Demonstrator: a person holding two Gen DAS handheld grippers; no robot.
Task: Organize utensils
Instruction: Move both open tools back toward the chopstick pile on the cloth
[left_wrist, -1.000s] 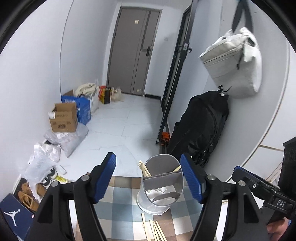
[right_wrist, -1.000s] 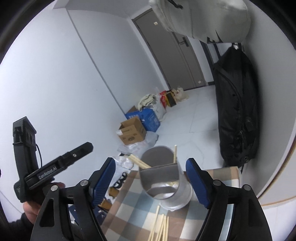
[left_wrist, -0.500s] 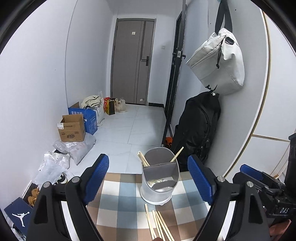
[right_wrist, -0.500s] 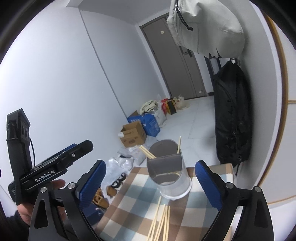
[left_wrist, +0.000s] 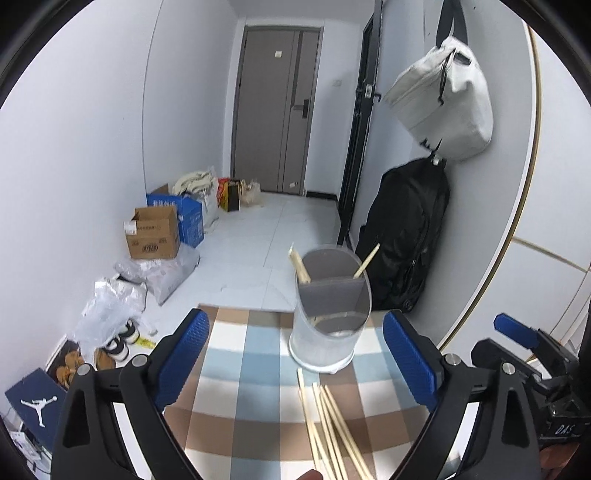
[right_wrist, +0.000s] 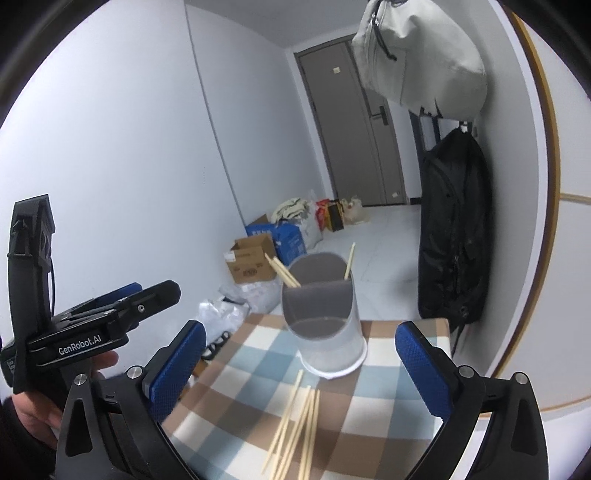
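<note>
A grey round utensil holder (left_wrist: 330, 314) (right_wrist: 325, 332) stands at the far end of a checked tablecloth (left_wrist: 240, 369) (right_wrist: 251, 369). Chopsticks lean in its back compartment (left_wrist: 300, 264) (right_wrist: 284, 275). Several loose wooden chopsticks (left_wrist: 328, 424) (right_wrist: 295, 421) lie on the cloth in front of it. My left gripper (left_wrist: 295, 319) hovers short of the holder with its jaws opening and nothing held. My right gripper (right_wrist: 301, 328) is likewise back from the holder, jaws opening and empty. In the right wrist view the left gripper's fingers (right_wrist: 147, 295) show at the left, held by a hand.
A black backpack (left_wrist: 406, 236) and a pale bag (left_wrist: 443, 96) hang on the right wall beside the table. On the floor beyond the table's far edge lie a cardboard box (left_wrist: 153, 236), a blue box (left_wrist: 184, 214), plastic bags and shoes. A grey door (left_wrist: 277, 122) closes the hallway.
Both grippers have drawn back from the holder and their jaws have widened. The holder now looks smaller, and more of the cloth and the loose chopsticks have come into view.
</note>
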